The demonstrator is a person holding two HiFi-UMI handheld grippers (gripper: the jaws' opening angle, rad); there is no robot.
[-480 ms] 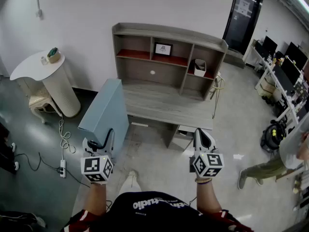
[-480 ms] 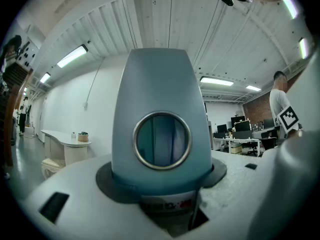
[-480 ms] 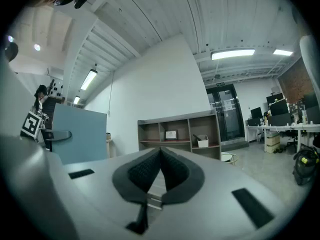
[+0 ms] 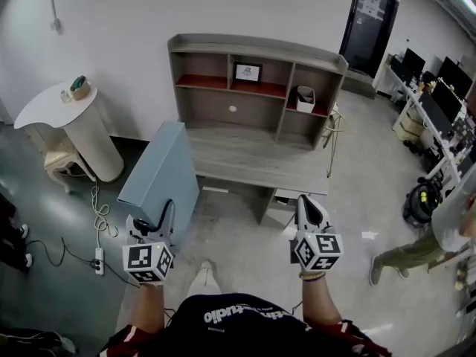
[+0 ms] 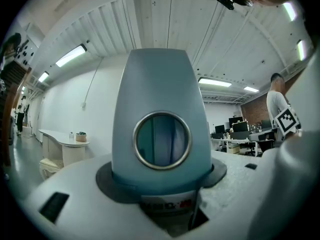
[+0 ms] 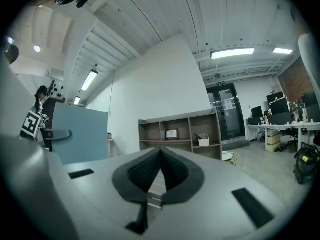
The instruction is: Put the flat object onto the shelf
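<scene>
While you hold the blue panel (image 4: 160, 173) by one end only, its long free length can lever in the grip and twist or slip as you swing it. I judge the likeliest trouble to be its far edge clipping the left corner of the desk (image 4: 253, 162) or the frame of the shelf (image 4: 256, 54). The shelf's compartments also look small against so broad a sheet. Your right gripper (image 4: 307, 208) gives no support, with its fingers pressed together on nothing.

The panel sits between the fingers of your left gripper (image 4: 151, 233), which are spread wide and clamped on its near end. A metal ring (image 5: 161, 140) lies just above the grip. The panel rises beyond the fingers, just left of the desk and well short of the shelf.
</scene>
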